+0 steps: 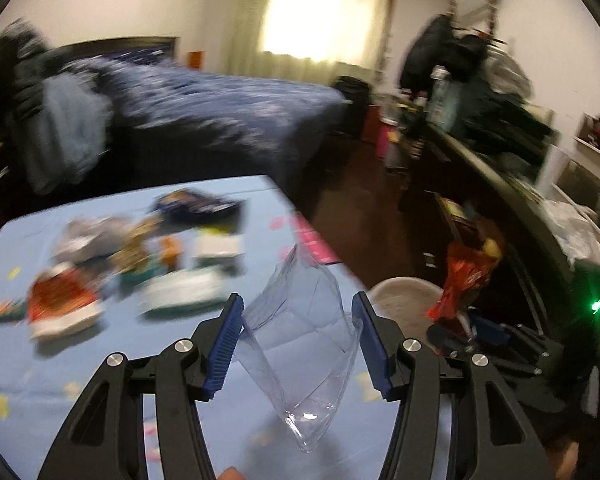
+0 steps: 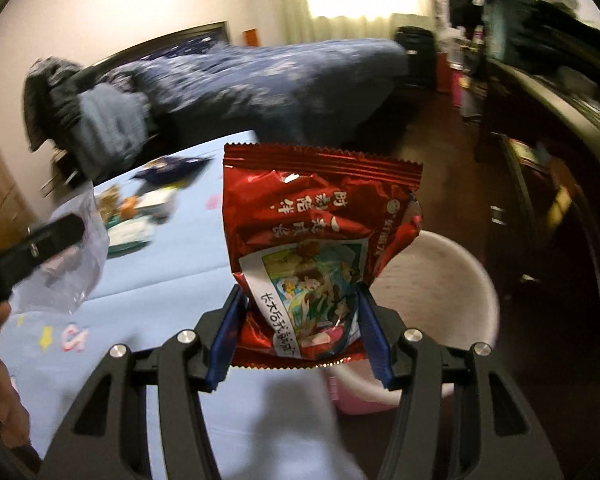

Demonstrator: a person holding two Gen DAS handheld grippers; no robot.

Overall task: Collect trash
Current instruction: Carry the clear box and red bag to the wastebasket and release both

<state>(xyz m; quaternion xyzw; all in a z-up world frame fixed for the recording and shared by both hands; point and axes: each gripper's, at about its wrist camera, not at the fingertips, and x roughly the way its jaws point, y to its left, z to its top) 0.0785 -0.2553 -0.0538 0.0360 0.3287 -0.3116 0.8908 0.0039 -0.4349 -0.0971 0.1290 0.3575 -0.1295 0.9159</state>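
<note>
My left gripper [image 1: 298, 304] is shut on a crumpled clear plastic wrapper [image 1: 300, 344], held above the blue-clothed table [image 1: 28, 380]. My right gripper [image 2: 300, 292] is shut on a red snack bag [image 2: 316, 216] with a cartoon picture, upright between the blue pads. Just past and below that bag stands a pale round bin [image 2: 444, 276], off the table's right edge; the left wrist view shows the bin [image 1: 404, 292] too, with the red bag [image 1: 468, 276] beside it. More wrappers and packets [image 1: 148, 264] lie in a blurred pile on the table's left half. The left gripper [image 2: 52, 240] and its clear wrapper [image 2: 72, 268] show at the left of the right wrist view.
A bed with a dark blue cover [image 1: 220, 108] stands behind the table. A dark desk or counter [image 1: 500, 184] loaded with clothes and bottles runs along the right. Dark floor [image 1: 360, 200] lies between them. A hand [image 2: 4, 412] grips the left tool.
</note>
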